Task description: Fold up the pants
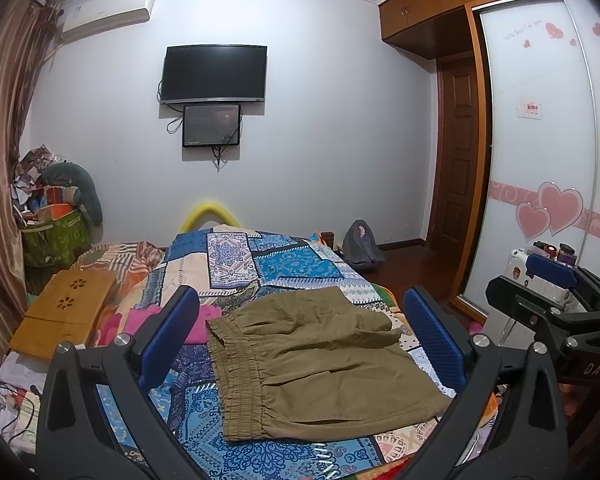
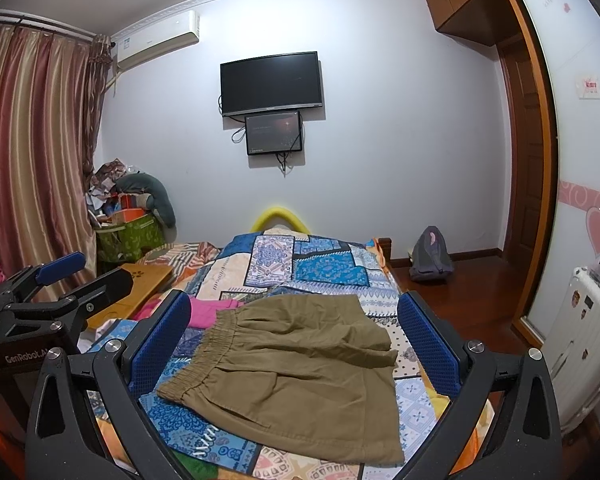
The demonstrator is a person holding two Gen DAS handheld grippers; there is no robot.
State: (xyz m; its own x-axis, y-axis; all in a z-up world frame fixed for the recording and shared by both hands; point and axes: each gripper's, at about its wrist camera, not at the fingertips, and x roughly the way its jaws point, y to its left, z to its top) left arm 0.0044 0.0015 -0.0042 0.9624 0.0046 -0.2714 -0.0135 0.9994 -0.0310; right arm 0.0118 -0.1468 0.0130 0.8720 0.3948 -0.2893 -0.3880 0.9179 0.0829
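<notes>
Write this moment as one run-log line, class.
pants: folded, flat on patchwork bedspread | left claw: open, empty, above pants | right claw: open, empty, above pants

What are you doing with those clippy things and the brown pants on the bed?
A person holds a gripper in each hand over the bed to fold the brown pants. The pants lie folded into a neat bundle on the patchwork bedspread, waistband to the left. The left gripper and right gripper are both open and hold nothing. Pink clothes lie just beyond.
</notes>
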